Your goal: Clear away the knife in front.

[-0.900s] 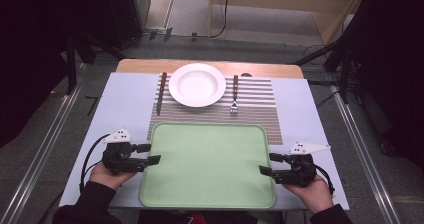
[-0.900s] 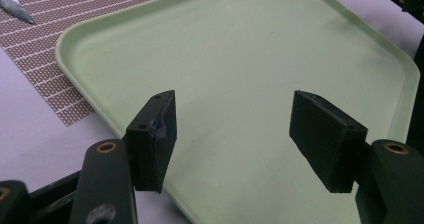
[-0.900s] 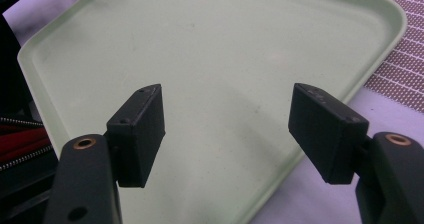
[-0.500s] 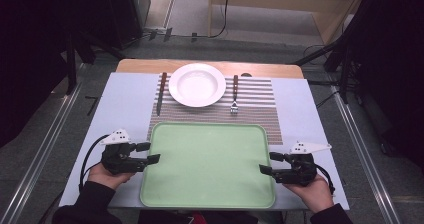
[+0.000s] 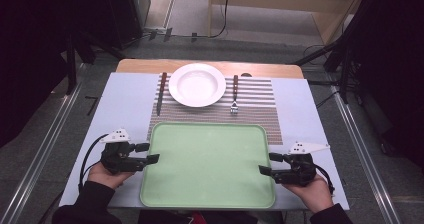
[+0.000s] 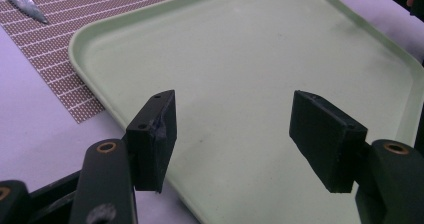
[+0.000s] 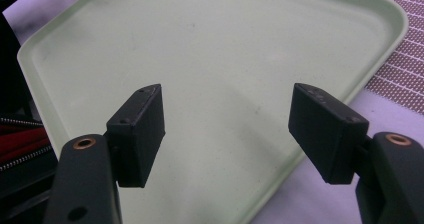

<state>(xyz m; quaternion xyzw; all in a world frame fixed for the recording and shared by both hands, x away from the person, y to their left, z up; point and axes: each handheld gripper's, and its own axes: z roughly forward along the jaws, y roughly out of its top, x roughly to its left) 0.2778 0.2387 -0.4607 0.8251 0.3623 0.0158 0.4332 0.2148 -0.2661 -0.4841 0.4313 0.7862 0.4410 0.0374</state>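
The left tool (image 5: 149,153) sits at the left edge of the pale green tray (image 5: 210,184), jaws spread wide with nothing pinched; in the left gripper view they straddle the tray's rim without pressing on it. The right tool (image 5: 267,164) is at the tray's right edge, jaws equally wide apart and gripping nothing. The tray lies flat on the near middle of the desk (image 5: 125,99), its far edge overlapping a striped placemat (image 5: 260,109). Farther off on the mat stand a white plate (image 5: 196,85), a knife (image 5: 160,91) to its left and a fork (image 5: 234,93) to its right.
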